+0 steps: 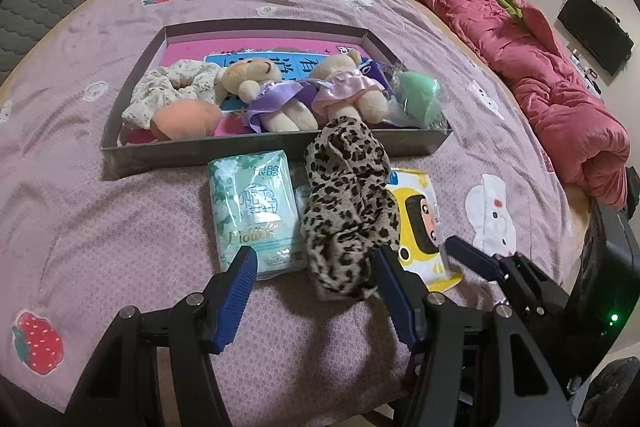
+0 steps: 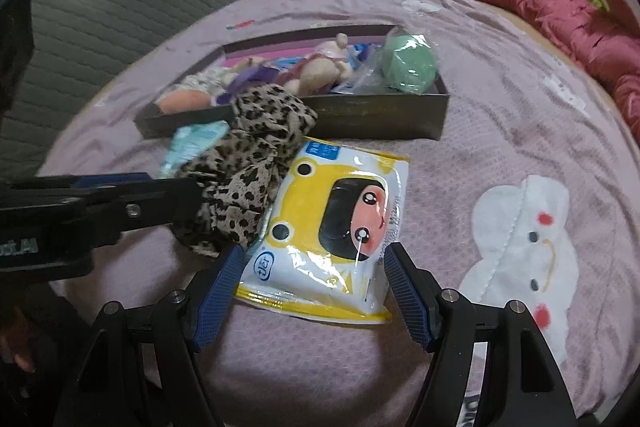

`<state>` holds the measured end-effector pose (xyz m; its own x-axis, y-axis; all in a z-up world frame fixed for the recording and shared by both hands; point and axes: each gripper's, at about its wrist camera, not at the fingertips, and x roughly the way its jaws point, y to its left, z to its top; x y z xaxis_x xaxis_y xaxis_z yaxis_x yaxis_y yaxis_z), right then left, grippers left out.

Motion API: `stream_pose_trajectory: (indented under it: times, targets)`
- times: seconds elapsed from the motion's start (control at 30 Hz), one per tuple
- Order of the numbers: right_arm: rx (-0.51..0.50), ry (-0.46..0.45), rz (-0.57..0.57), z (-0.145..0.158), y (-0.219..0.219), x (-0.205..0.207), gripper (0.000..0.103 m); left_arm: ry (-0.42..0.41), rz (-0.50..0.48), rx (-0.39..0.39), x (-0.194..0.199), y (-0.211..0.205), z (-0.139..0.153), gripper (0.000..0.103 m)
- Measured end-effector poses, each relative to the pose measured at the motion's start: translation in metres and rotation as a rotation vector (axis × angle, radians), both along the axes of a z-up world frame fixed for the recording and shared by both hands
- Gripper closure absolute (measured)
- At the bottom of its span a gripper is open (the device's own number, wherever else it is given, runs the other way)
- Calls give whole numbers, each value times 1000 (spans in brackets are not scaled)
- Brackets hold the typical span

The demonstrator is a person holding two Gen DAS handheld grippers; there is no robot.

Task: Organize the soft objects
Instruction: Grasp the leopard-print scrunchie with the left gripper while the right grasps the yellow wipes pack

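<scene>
On the lilac bedsheet [image 1: 100,211] lay three loose things in a row before the grey tray [image 1: 248,151]: one green tissue pack [image 1: 252,211], one leopard-print cloth [image 1: 352,211] and one yellow wipes pack [image 2: 332,227]; each had its long axis running from the grippers toward the tray. In the tray were two teddy bears [image 1: 260,87], one floral scrunchie [image 1: 168,91], one peach sponge [image 1: 184,121] and one bagged green sponge [image 1: 420,95]. The left gripper [image 1: 314,261] stood open over the near ends of the tissue pack and the cloth, and the right gripper [image 2: 314,261] stood open with the wipes pack between its fingers, not pressed; only the right wrist view showed the whole face on that pack, only the left view the bears clearly.
</scene>
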<state>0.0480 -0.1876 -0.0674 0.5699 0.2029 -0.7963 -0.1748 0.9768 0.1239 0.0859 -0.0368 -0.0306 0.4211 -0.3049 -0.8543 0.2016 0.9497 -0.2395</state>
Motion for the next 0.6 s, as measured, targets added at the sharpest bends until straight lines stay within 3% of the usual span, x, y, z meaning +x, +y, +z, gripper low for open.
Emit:
stream_pose_trajectory:
  times: [0.2,0.33,0.5,0.6]
  targets:
    - [22,40,-91,-10,-26,10,25,1,-12,-10,5,-7,-3,42]
    - [9,29,-94,-10,-30,14,25,-11,-22,-10,9,-13,-3,43]
    - [-8,12,-75,-11,-28,20,25,-24,-34,-13,14,-18,-3,58]
    - [-3,8,-73,-13,-29,23,25,-15,-34,-14,20,-21,-6,60]
